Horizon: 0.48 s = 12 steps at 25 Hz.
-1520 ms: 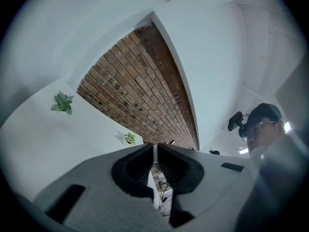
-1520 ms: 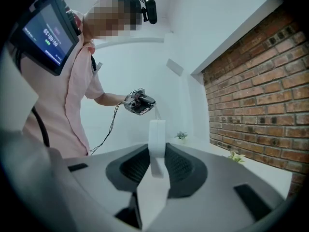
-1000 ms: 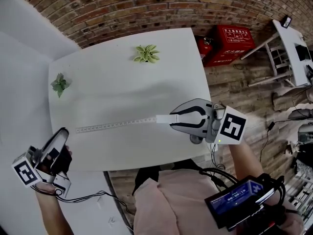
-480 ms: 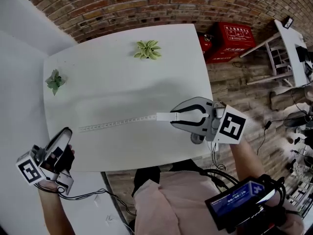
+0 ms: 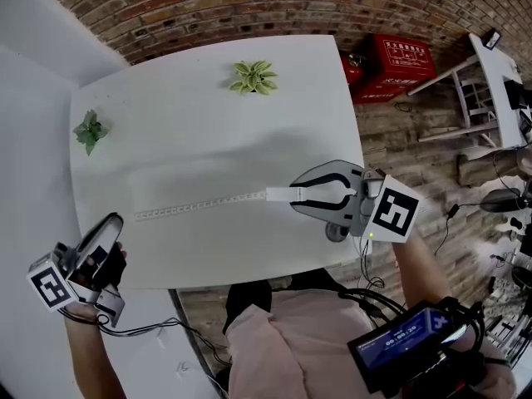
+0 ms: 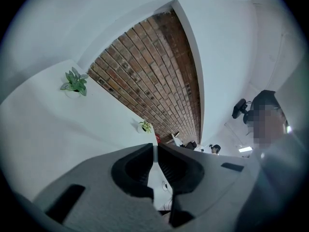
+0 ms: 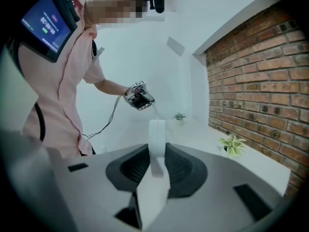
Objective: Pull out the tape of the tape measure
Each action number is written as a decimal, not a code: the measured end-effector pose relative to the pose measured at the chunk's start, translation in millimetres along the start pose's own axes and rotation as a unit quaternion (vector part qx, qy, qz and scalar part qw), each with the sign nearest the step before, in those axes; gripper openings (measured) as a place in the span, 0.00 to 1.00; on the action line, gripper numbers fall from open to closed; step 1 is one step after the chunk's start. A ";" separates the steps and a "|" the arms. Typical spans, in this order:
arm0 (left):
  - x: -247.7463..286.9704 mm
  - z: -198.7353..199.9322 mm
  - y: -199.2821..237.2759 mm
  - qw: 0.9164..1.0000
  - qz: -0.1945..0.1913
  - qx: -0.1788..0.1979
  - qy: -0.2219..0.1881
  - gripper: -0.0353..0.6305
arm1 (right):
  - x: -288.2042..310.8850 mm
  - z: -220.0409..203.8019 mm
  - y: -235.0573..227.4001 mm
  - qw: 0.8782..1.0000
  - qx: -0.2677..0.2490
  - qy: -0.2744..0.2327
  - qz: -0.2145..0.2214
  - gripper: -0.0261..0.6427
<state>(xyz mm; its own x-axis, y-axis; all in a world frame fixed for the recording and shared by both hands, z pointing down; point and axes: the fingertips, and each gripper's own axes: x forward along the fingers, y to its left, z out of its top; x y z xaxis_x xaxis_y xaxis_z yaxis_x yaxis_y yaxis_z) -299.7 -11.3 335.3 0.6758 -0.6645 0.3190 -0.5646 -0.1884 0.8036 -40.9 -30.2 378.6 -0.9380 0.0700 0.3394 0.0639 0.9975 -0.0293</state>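
White table (image 5: pixel 208 123) fills most of the head view, with a brick wall (image 5: pixel 208 7) behind it and red boxes (image 5: pixel 399 65) on the floor past its right edge. We hold the tape measure's case (image 5: pixel 278 195) in the right gripper (image 5: pixel 291 198). Its jaws stand partly apart and press on both sides of the case, above the table's right half.

From the case the tape (image 5: pixel 199 205) runs left, low over the table, toward the left gripper (image 5: pixel 114 220), whose tips sit near the table's left edge. Those jaws are almost together. The right gripper view shows the tape reaching right up to them, so we judge that they pinch its end.

We judge the pull well under way, with a long stretch already out. The next move calls for drawing the grippers further apart along the tape's line, with both grips kept firm. Open room lies to the left, beyond the table's edge. The far plant (image 5: pixel 253 76) and the left plant (image 5: pixel 88 130) stand well apart from the tape.
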 end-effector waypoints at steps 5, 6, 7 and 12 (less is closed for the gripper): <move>6.1 1.2 8.6 1.000 0.003 -0.004 -0.007 0.11 | 5.3 -6.4 -1.5 1.000 0.006 0.007 0.001 0.19; 6.5 1.1 9.3 1.000 0.007 -0.005 -0.006 0.11 | 5.1 -6.2 -1.9 1.000 0.010 0.008 0.001 0.19; 6.6 1.4 8.1 1.000 0.008 -0.006 -0.005 0.11 | 4.2 -5.1 -2.0 1.000 0.014 0.009 0.001 0.19; 7.7 -3.4 22.6 1.000 0.006 -0.016 0.002 0.11 | 9.6 -11.8 -5.9 1.000 0.014 0.021 0.006 0.19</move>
<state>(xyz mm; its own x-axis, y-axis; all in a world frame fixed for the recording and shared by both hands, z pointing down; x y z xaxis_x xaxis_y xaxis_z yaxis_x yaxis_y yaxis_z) -305.6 -18.2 357.6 0.6706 -0.6636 0.3314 -0.5574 -0.1560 0.8155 -46.3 -35.3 393.1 -0.9223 0.0819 0.3777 0.0642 0.9962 -0.0591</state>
